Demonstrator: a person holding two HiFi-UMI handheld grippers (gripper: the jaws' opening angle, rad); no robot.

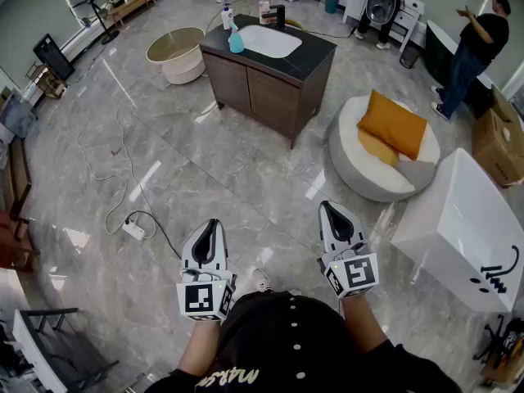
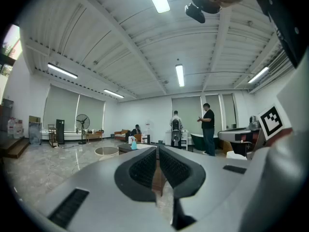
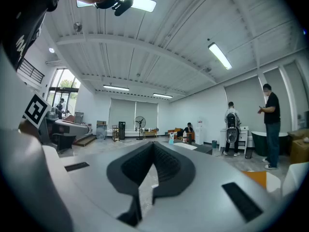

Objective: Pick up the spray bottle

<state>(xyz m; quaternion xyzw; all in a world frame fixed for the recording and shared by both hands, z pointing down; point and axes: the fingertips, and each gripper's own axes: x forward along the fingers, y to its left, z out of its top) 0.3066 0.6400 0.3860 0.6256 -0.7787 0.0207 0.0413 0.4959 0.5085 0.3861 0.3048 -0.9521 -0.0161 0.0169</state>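
The teal spray bottle (image 1: 235, 39) stands on the dark top of a brown vanity cabinet (image 1: 262, 88), left of its white sink basin (image 1: 268, 41), far across the floor. It shows small and distant in the left gripper view (image 2: 133, 143) and as a pale speck in the right gripper view (image 3: 171, 139). My left gripper (image 1: 211, 226) and right gripper (image 1: 330, 211) are held level close to my body, side by side, both pointing toward the cabinet. Both are shut with nothing between the pads (image 2: 158, 151) (image 3: 153, 146).
Other bottles (image 1: 264, 11) stand at the back of the cabinet top. A round white pouf with orange cushions (image 1: 385, 150) and a white tub (image 1: 467, 228) lie to the right. A power strip with cable (image 1: 133, 230) lies left. A person (image 1: 475, 43) stands far right.
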